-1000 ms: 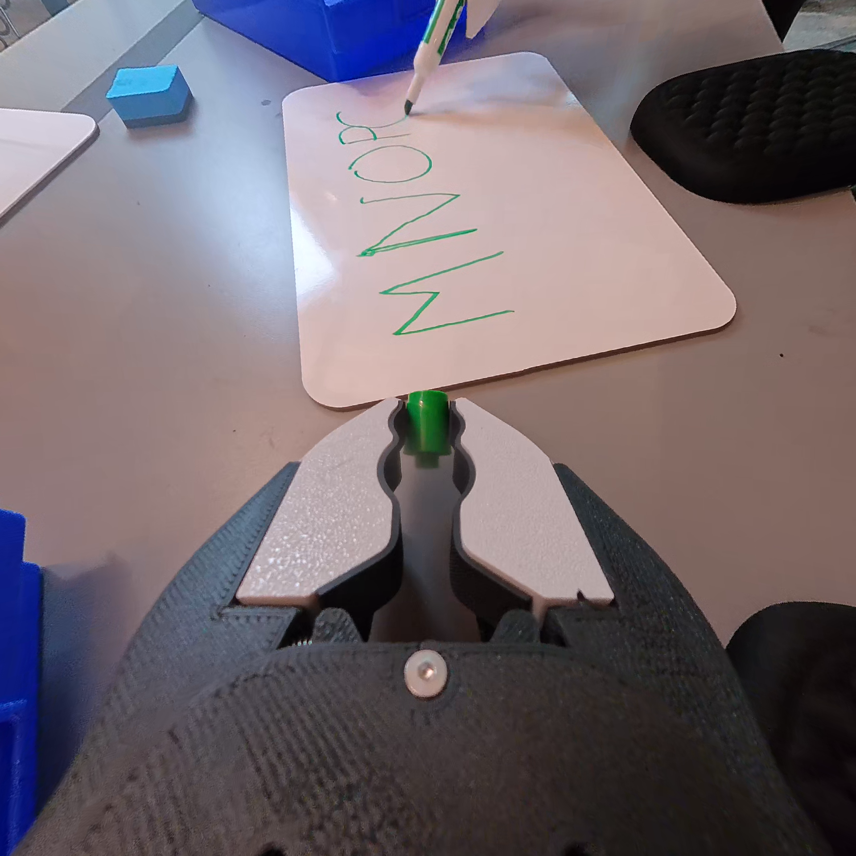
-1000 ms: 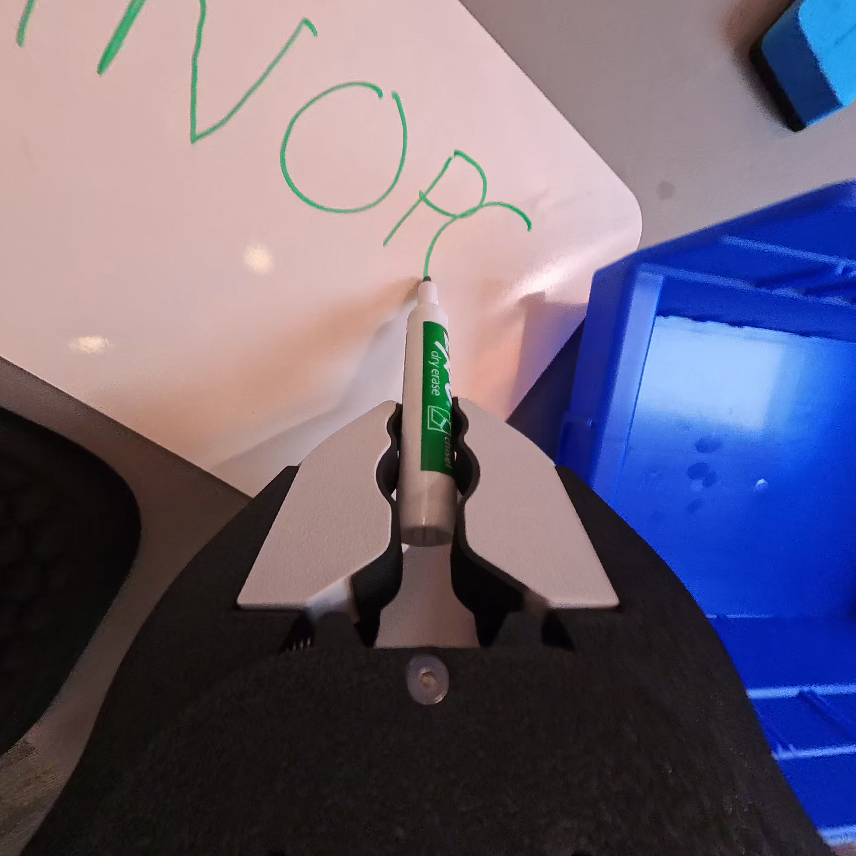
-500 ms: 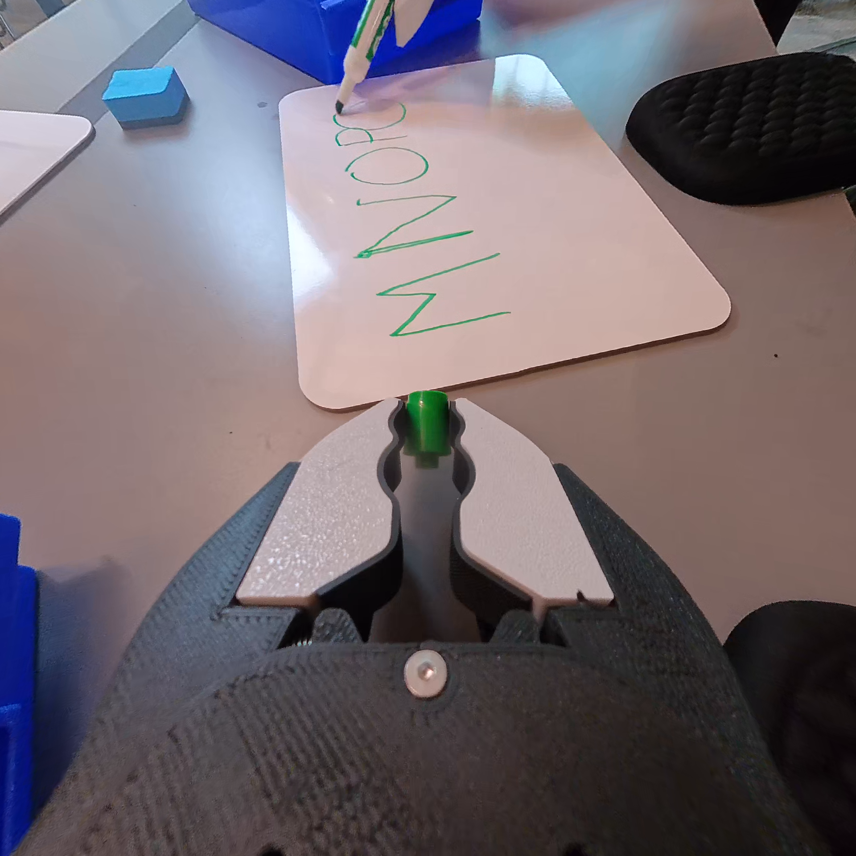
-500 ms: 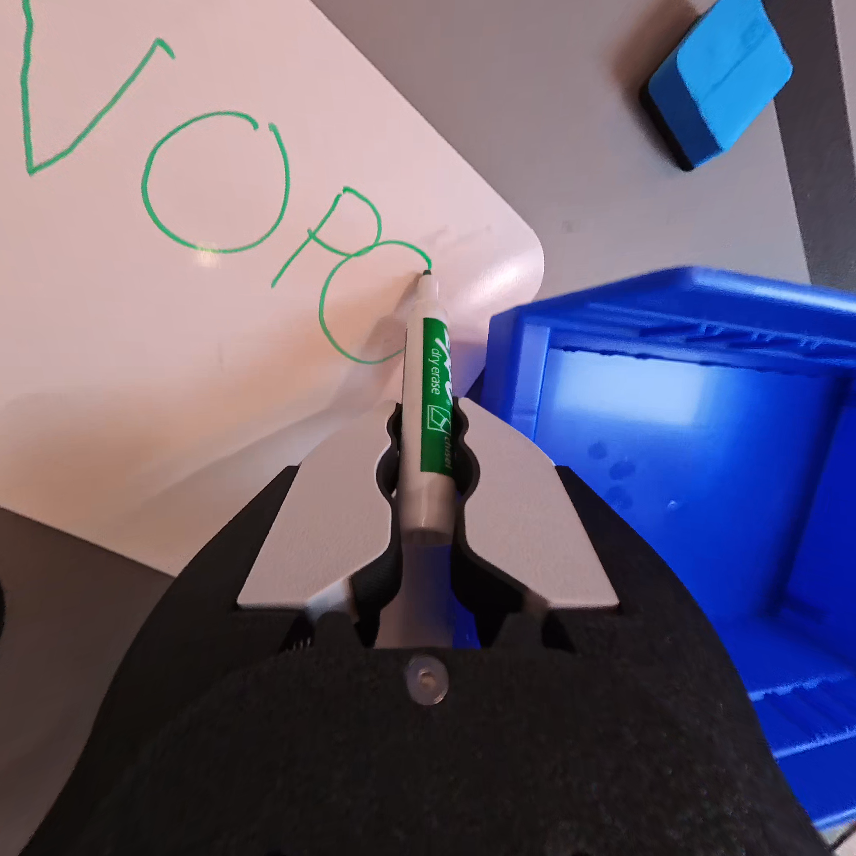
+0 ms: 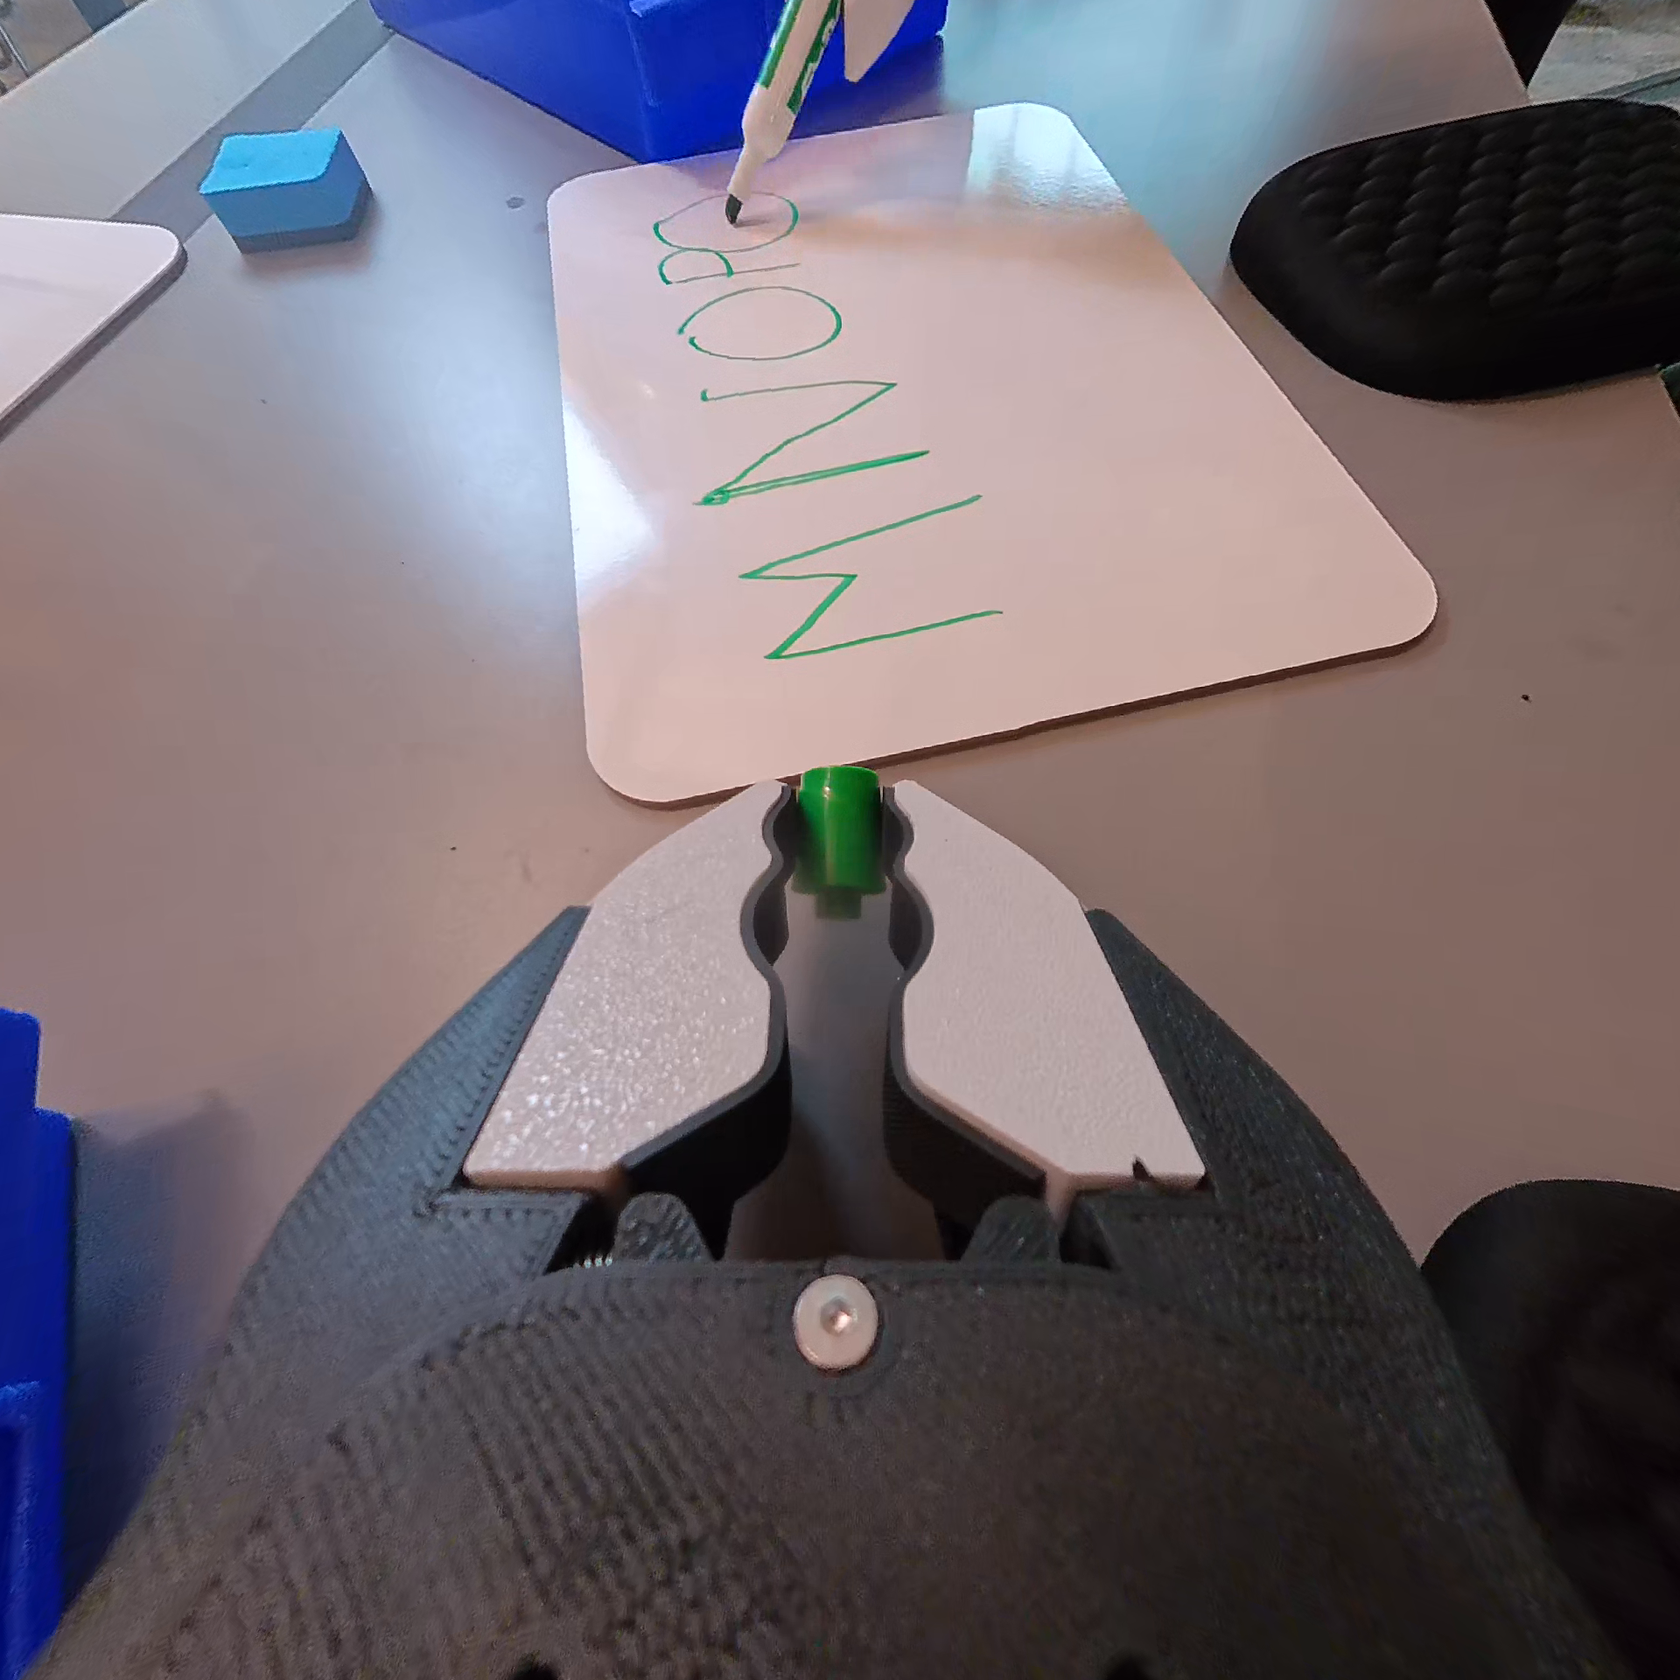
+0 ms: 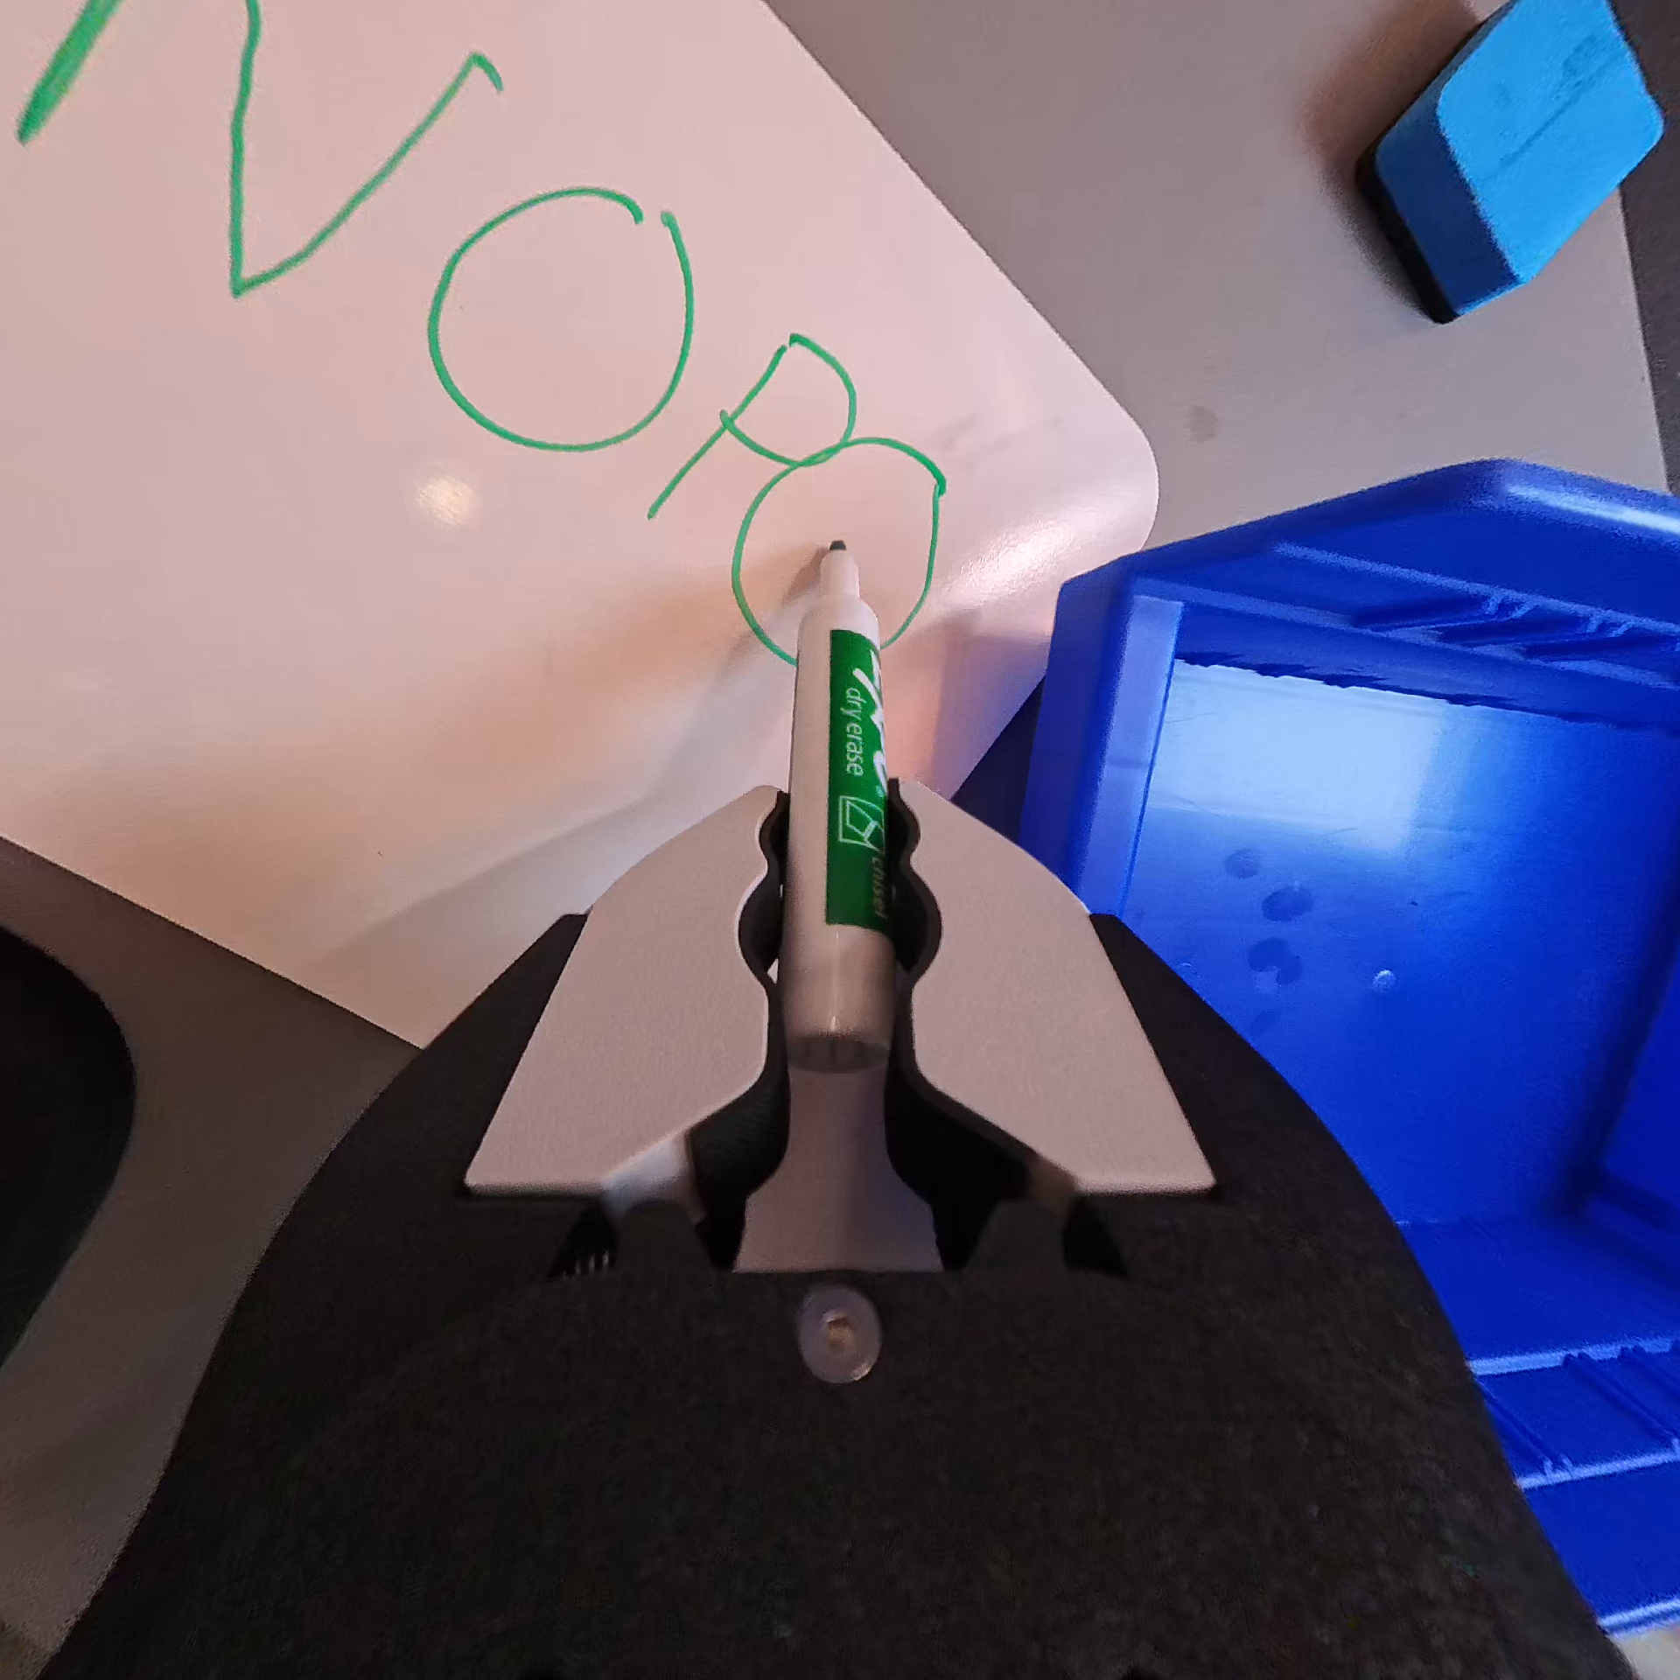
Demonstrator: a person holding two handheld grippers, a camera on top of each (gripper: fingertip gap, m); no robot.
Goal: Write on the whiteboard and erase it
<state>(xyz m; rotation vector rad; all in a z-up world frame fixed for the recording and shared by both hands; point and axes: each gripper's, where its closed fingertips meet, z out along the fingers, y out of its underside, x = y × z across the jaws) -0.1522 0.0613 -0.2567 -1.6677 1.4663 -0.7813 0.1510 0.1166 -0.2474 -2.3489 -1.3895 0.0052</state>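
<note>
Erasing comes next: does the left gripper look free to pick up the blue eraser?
Probably not yet: the left gripper is shut on the green cap. The eraser itself lies unobstructed on the table.

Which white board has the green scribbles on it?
The whiteboard in the middle, under the marker tip. The other board, off at the left edge, shows no green marks.

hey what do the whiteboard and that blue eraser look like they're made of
Whiteboard: a thin, rigid sheet with a glossy coating, judging by its light reflections; core unclear. Blue eraser: probably matte foam with a dark, possibly felt base, given its soft, grainy top.
</note>
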